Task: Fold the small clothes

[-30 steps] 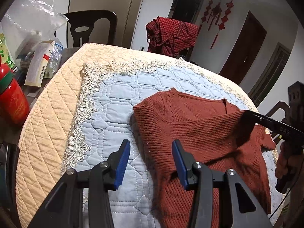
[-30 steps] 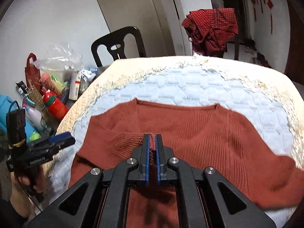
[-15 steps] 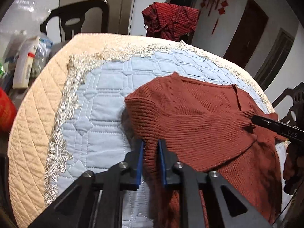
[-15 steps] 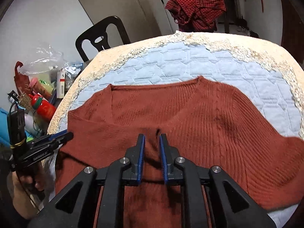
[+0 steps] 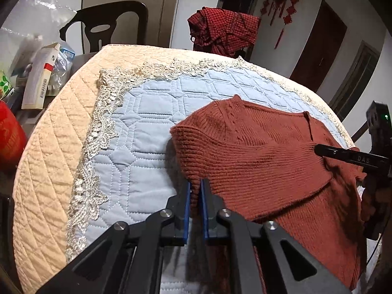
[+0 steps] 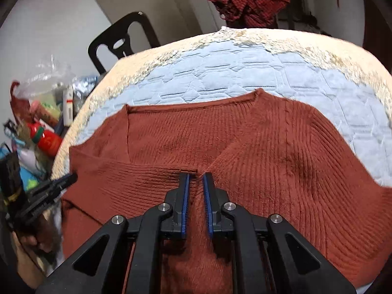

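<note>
A rust-red knitted sweater (image 5: 257, 159) lies on the blue quilted mat (image 5: 147, 122), its left sleeve (image 6: 137, 174) folded across the chest. My left gripper (image 5: 195, 183) is shut on the sweater's folded left edge, knit pinched between the blue pads. It also shows at the left of the right wrist view as the left gripper (image 6: 66, 180). My right gripper (image 6: 196, 178) hovers low over the sweater (image 6: 281, 152), just behind the sleeve cuff (image 6: 189, 170). Its jaws are a narrow gap apart and closing, and the pads press on nothing. From the left wrist view the right gripper (image 5: 343, 154) comes in from the right.
A beige quilted cover (image 5: 49, 171) with lace trim lies under the mat. Left of the table are a white box (image 5: 39, 78), a red bottle (image 6: 46, 139) and plastic bags. A black chair (image 5: 105, 27) and a red checked garment (image 5: 223, 31) stand behind.
My left gripper went from open to shut on the sweater's left edge. My right gripper let go of the sleeve cuff, which now lies on the chest, and sank lower.
</note>
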A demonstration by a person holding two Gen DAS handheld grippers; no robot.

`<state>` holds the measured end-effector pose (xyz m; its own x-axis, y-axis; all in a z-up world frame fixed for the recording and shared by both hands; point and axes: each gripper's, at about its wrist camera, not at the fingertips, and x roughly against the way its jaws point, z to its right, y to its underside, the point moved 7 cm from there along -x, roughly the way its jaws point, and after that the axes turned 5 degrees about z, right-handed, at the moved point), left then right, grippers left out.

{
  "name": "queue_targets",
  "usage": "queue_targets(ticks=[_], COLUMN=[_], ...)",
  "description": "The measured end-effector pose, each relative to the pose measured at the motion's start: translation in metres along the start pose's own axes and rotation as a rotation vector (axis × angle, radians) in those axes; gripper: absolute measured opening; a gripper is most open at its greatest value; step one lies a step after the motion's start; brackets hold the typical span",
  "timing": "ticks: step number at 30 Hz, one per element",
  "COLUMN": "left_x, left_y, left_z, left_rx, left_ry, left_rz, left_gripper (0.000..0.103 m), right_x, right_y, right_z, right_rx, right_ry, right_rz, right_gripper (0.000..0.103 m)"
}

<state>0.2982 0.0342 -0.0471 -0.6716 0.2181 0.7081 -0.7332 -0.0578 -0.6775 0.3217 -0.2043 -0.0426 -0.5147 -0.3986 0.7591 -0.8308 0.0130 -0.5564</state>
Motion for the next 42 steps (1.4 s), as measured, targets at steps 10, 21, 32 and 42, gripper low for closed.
queue_targets(ticks=[10, 21, 32, 42], left_x=[0.03, 0.036, 0.056, 0.065], left_y=[0.001, 0.034, 0.073, 0.103], left_z=[0.031, 0.058, 0.068, 0.093], left_rx=[-0.051, -0.1, -0.153, -0.222], left_ry=[0.038, 0.105, 0.134, 0.186], left_rz=[0.048, -0.022, -0.061, -0.069], left_gripper=[0.012, 0.039, 0.04, 0.046], right_x=[0.032, 0.049, 0.083, 0.108], right_y=[0.034, 0.047, 0.102, 0.132], right_z=[-0.027, -0.021, -0.001, 0.006], right_rx=[0.074, 0.05, 0.081, 0.061], right_ry=[-0.043, -0.023, 0.025, 0.024], right_rz=[0.007, 0.013, -0.015, 0.001], right_gripper=[0.012, 0.017, 0.026, 0.026])
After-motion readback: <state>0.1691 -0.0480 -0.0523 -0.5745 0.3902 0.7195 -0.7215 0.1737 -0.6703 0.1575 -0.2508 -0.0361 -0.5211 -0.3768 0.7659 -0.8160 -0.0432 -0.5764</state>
